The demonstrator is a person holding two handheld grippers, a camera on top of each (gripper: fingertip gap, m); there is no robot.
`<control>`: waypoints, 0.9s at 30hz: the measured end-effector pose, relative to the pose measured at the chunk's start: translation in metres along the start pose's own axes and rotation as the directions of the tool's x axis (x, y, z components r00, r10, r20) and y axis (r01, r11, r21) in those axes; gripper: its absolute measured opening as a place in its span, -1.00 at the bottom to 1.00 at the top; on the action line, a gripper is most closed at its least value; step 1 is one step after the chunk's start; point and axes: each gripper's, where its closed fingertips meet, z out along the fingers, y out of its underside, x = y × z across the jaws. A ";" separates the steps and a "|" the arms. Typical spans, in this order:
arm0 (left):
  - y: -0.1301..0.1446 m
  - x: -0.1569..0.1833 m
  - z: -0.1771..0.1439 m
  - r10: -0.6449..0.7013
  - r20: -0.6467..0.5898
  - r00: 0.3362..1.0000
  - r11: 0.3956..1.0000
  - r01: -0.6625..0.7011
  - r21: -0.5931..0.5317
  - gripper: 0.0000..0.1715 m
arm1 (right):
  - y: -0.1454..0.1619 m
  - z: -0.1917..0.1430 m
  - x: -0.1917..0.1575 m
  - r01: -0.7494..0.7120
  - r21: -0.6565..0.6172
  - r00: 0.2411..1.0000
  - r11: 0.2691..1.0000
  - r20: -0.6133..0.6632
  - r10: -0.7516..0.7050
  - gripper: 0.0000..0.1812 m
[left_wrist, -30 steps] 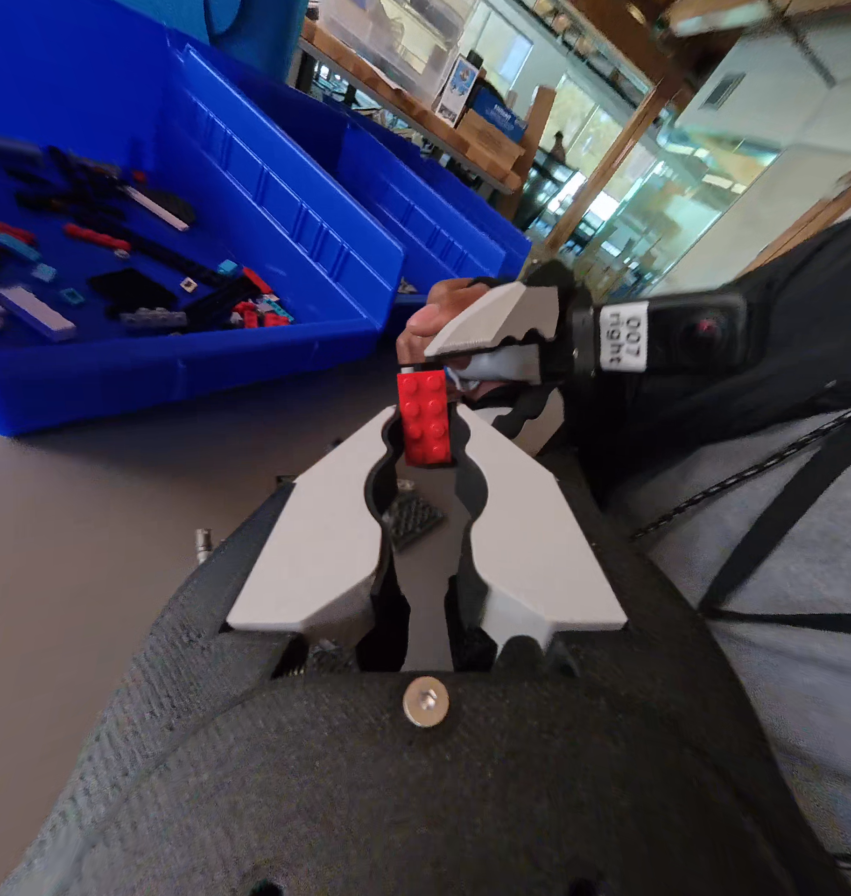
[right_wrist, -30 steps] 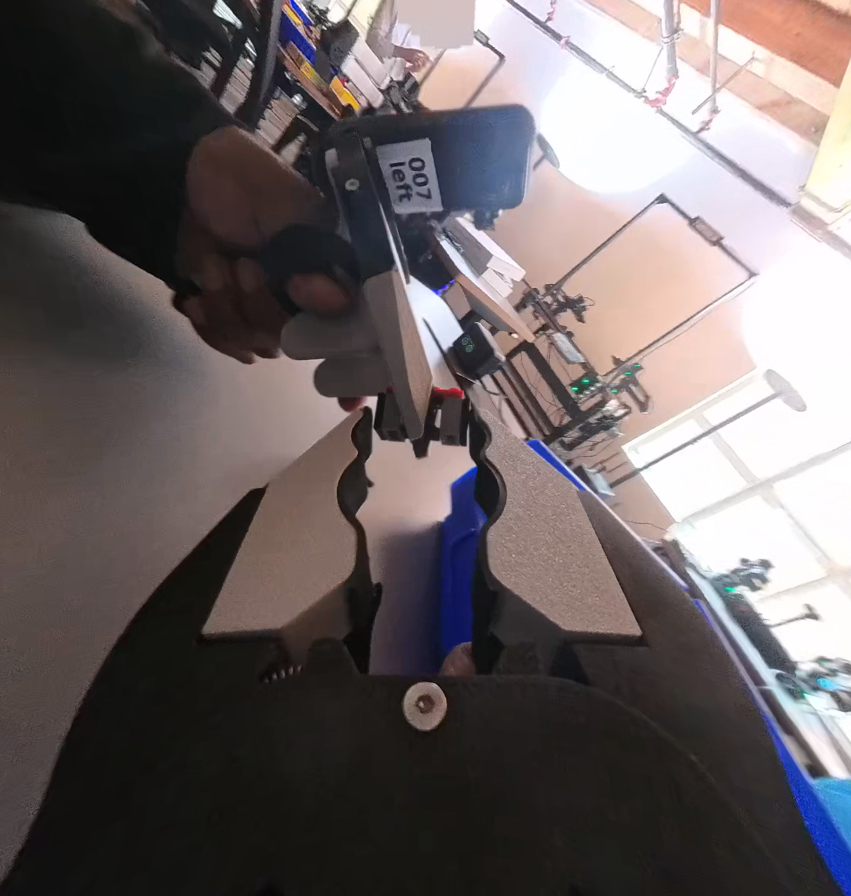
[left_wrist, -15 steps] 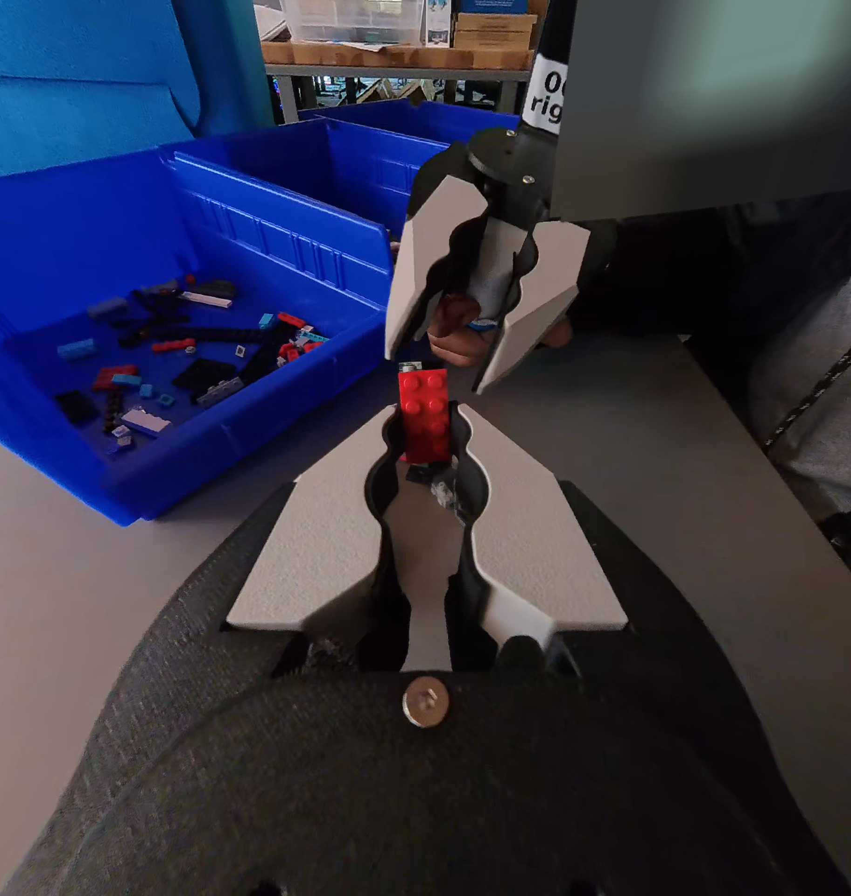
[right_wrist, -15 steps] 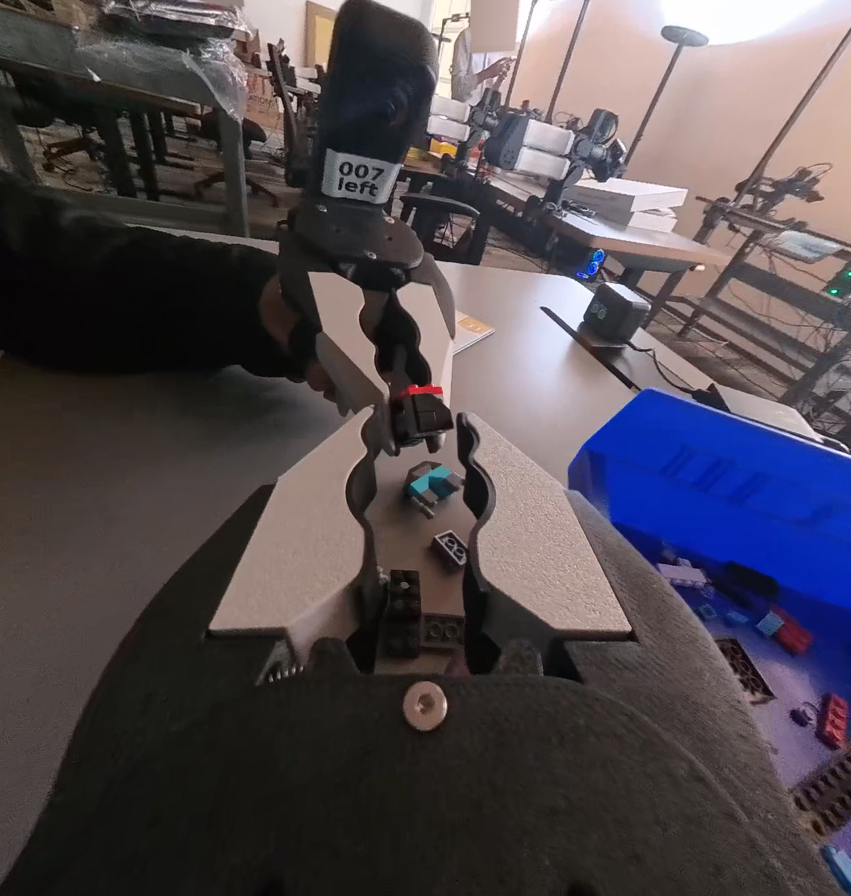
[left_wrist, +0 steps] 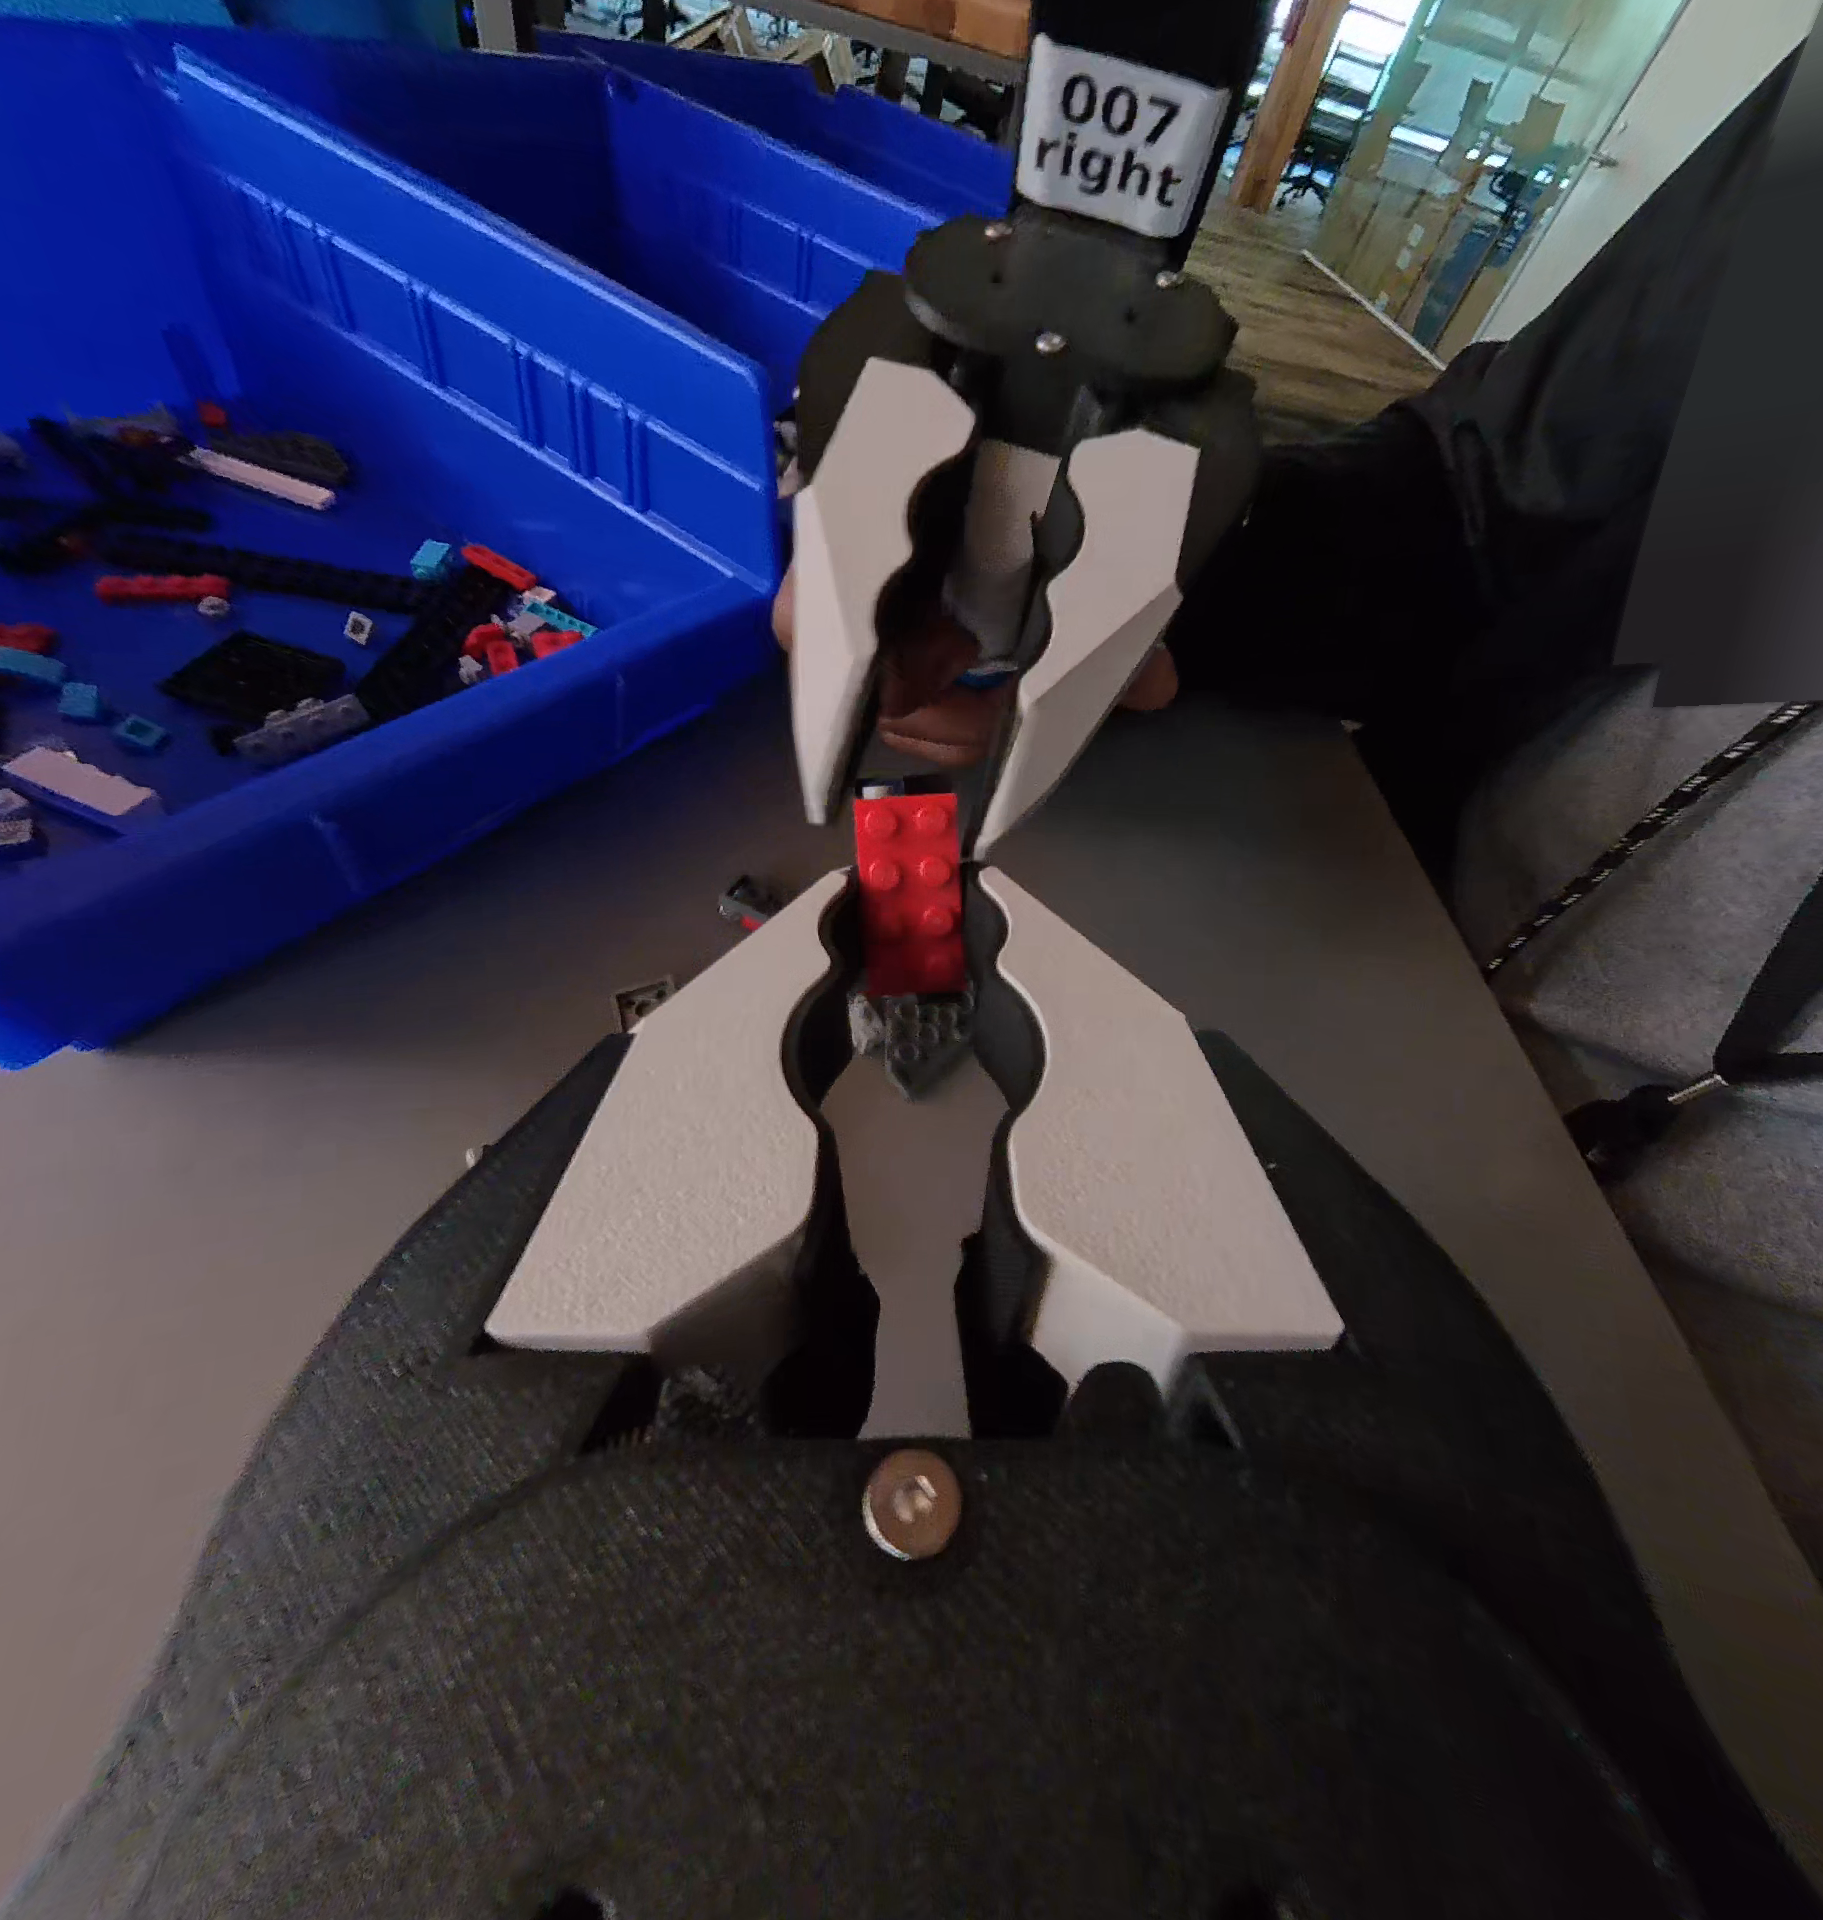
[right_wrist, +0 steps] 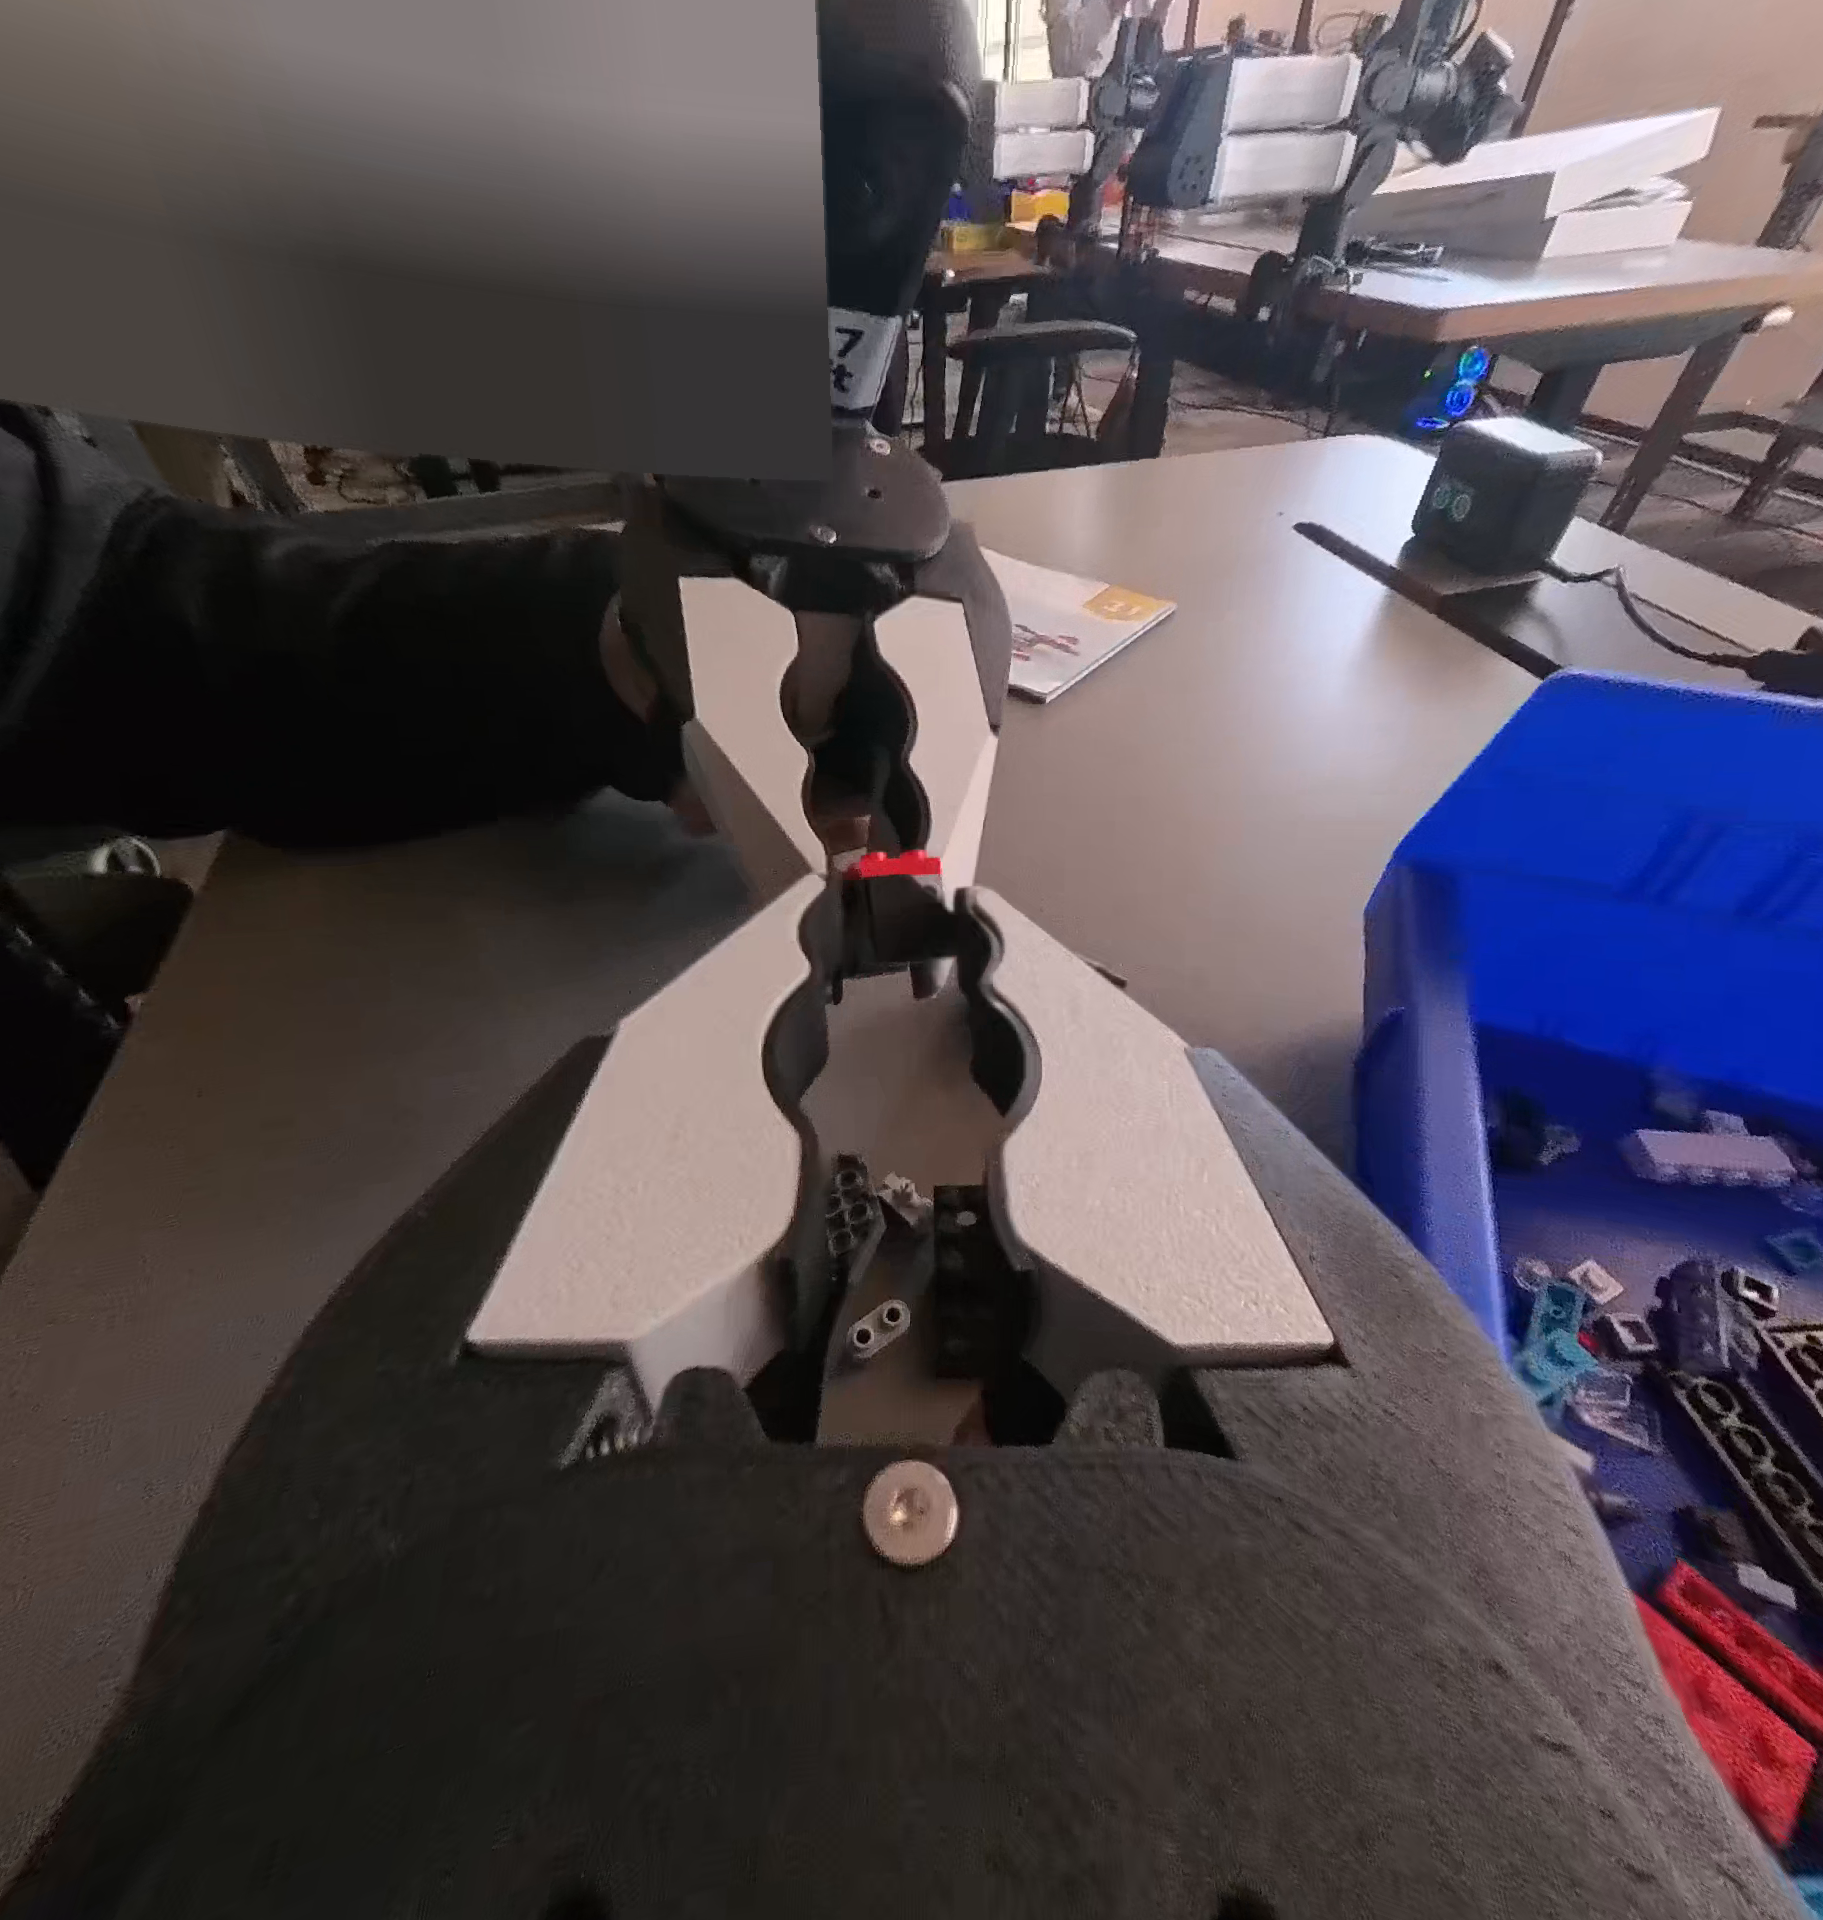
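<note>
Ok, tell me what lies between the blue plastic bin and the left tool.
In the left wrist view, two small loose pieces lie on the grey tabletop there: a dark-and-red one and a flat grey square tile.

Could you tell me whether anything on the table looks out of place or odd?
Yes: a few small bricks lie loose on the table beside the blue bin, not in it with the rest. More dark pieces lie under the right claw.

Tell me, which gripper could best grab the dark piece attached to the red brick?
Probably right: the right gripper is open, tips flanking the dark piece; the left gripper is shut on the red brick.
</note>
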 end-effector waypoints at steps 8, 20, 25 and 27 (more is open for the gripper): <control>-0.016 -0.004 -0.005 -0.189 -0.066 0.980 0.974 0.195 0.111 -0.65 | -0.025 -0.007 0.022 -0.242 0.218 0.962 0.945 -0.069 0.263 -0.80; -0.043 -0.012 -0.021 -0.274 -0.120 0.954 0.908 0.297 0.294 -0.79 | -0.030 -0.007 0.022 -0.447 0.311 0.885 0.839 0.020 0.464 -0.79; -0.046 -0.012 -0.025 -0.269 -0.130 0.954 0.903 0.297 0.310 -0.79 | -0.028 -0.005 0.019 -0.483 0.284 0.872 0.829 0.063 0.486 -0.79; -0.046 -0.011 -0.025 -0.268 -0.134 0.954 0.904 0.297 0.309 -0.80 | -0.028 -0.005 0.018 -0.495 0.271 0.866 0.825 0.083 0.493 -0.79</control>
